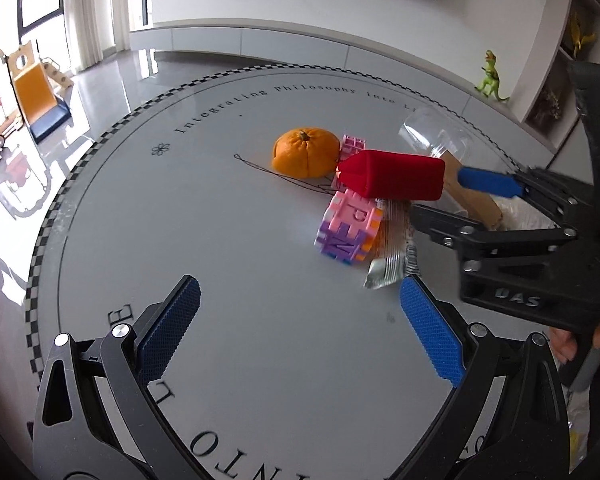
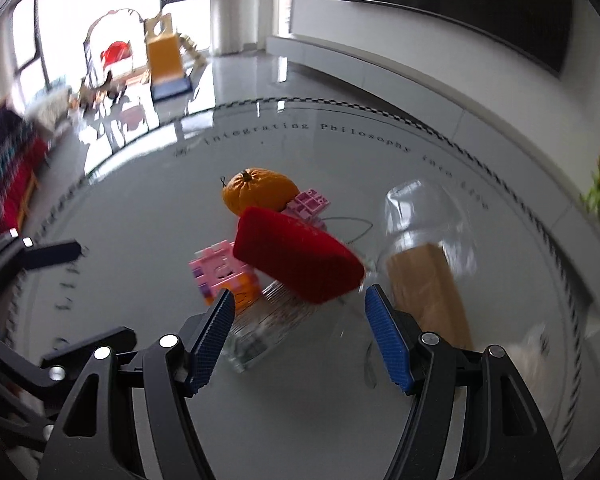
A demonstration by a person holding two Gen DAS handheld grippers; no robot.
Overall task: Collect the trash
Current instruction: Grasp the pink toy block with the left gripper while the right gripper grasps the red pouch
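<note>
right tool (image 2: 299, 338) is spread with nothing in it, foil wrapper (image 2: 260, 332) lying just ahead between its fingers; left tool (image 1: 300, 328), also spread, is farther off

Crumpled foil wrapper (image 1: 388, 268) — beside block cube (image 1: 346, 226)
</note>
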